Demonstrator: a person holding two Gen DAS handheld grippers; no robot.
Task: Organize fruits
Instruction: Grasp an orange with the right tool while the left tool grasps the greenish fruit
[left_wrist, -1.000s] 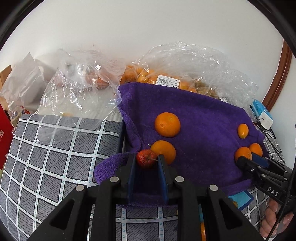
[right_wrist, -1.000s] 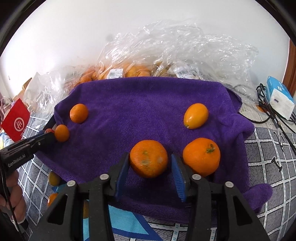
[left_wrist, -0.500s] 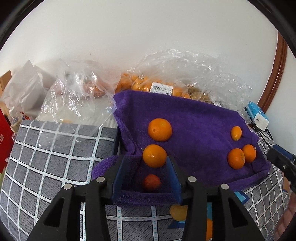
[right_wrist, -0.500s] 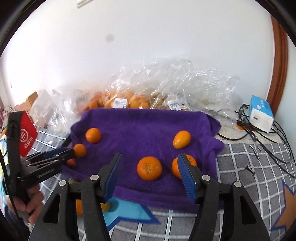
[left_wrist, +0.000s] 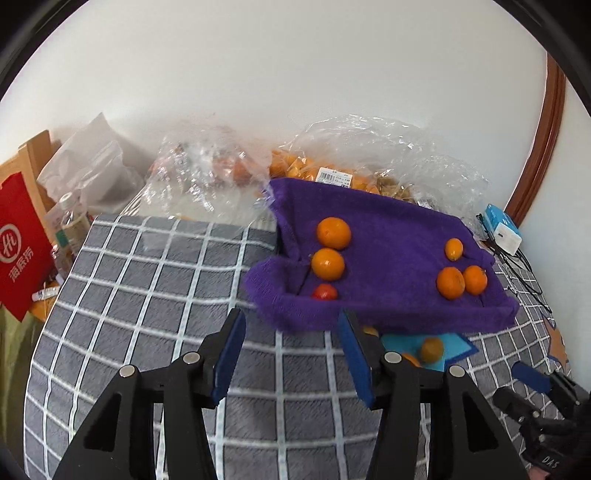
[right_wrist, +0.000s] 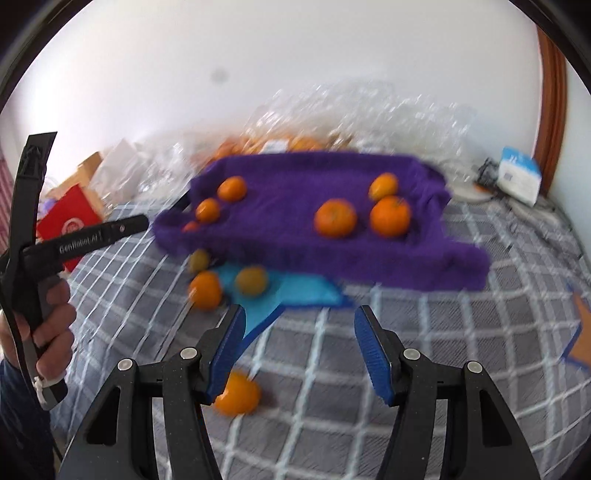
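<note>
The purple towel (left_wrist: 388, 236) drapes a raised tray-like support on the grey checked bedspread (left_wrist: 147, 277), its long axis running left to right. Its left end holds two oranges (left_wrist: 333, 233) set near-to-far, with a small red fruit (left_wrist: 324, 292) nearest. Its right end holds two touching oranges (left_wrist: 450, 282) and, just beyond, a small oval kumquat (left_wrist: 454, 249) standing roughly upright. Loose oranges (right_wrist: 205, 290) lie on the bedspread below the towel's near edge, by a blue patch (right_wrist: 291, 291), and another (right_wrist: 238, 393) sits beside the right gripper (right_wrist: 299, 349). Clear bags (left_wrist: 332, 173) of orange fruit lie behind the towel. The left gripper (left_wrist: 291, 354) has just been opening; both grippers' fingers stand partly apart, empty, over the bedspread.
</note>
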